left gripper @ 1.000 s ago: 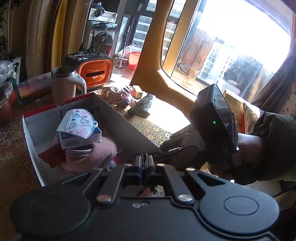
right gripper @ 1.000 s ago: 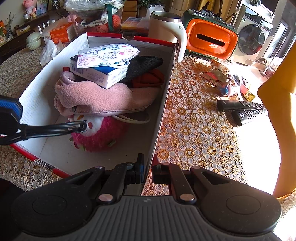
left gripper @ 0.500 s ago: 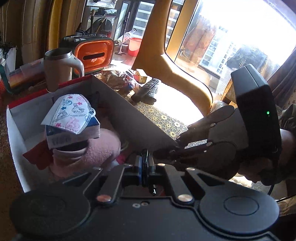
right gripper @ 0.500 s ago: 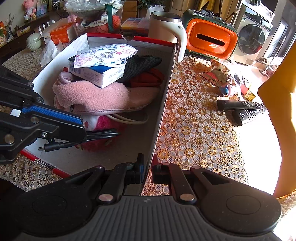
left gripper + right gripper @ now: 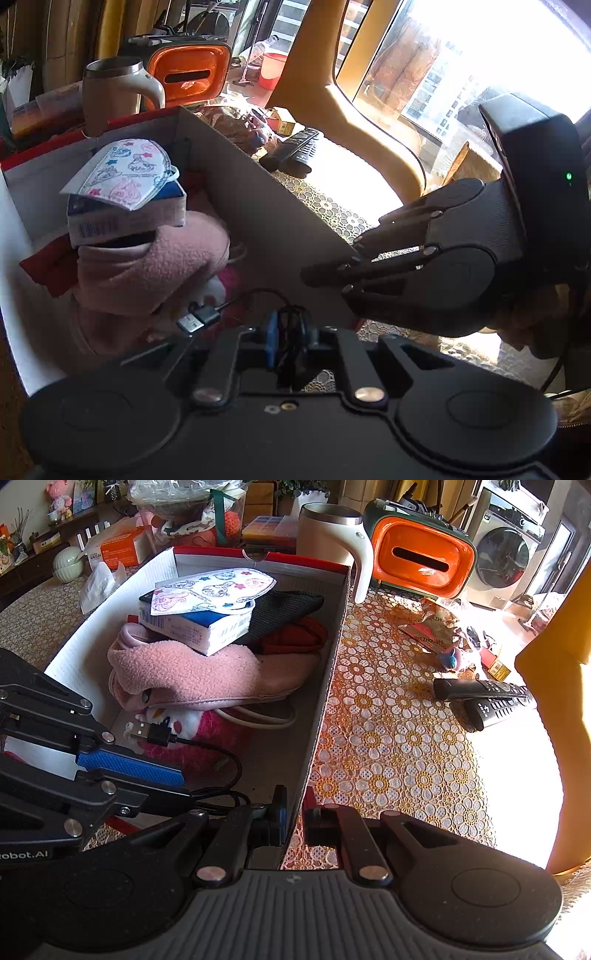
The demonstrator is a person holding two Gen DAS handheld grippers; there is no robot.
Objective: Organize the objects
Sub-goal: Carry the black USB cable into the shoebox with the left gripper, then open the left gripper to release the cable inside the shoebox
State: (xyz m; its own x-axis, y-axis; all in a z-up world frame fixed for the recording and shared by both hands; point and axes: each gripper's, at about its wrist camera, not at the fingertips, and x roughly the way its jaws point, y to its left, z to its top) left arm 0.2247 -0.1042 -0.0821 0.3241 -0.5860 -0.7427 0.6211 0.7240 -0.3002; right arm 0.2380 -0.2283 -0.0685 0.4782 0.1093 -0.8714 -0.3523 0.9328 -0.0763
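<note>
Nearest: right gripper (image 5: 294, 814), its narrow jaws pinching the near end of the box's side wall, one finger inside and one outside, apparently to steady the box (image 5: 325, 686) while it is loaded. Beside it, left gripper (image 5: 290, 332), low over the box's near end, jaws just opening with the bunched black USB cable (image 5: 236, 301) between them; the plug (image 5: 142, 732) hangs free above the box floor (a release, by the look of it, so the cable drops inside). Box contents, near to far: a pink-and-white plush toy (image 5: 207, 734) at the bottom; a pink fleece item (image 5: 207, 672) laid over it; a small blue-and-white carton (image 5: 199, 626) on the fleece; a printed face mask (image 5: 218, 589) on the carton; dark and red fabric behind. Outside the box on the lace tablecloth (image 5: 388, 746): two remote controls (image 5: 487, 698), a snack wrapper (image 5: 430, 627), then a mug (image 5: 332, 531) and an orange tissue holder (image 5: 421, 555) farthest off.
</note>
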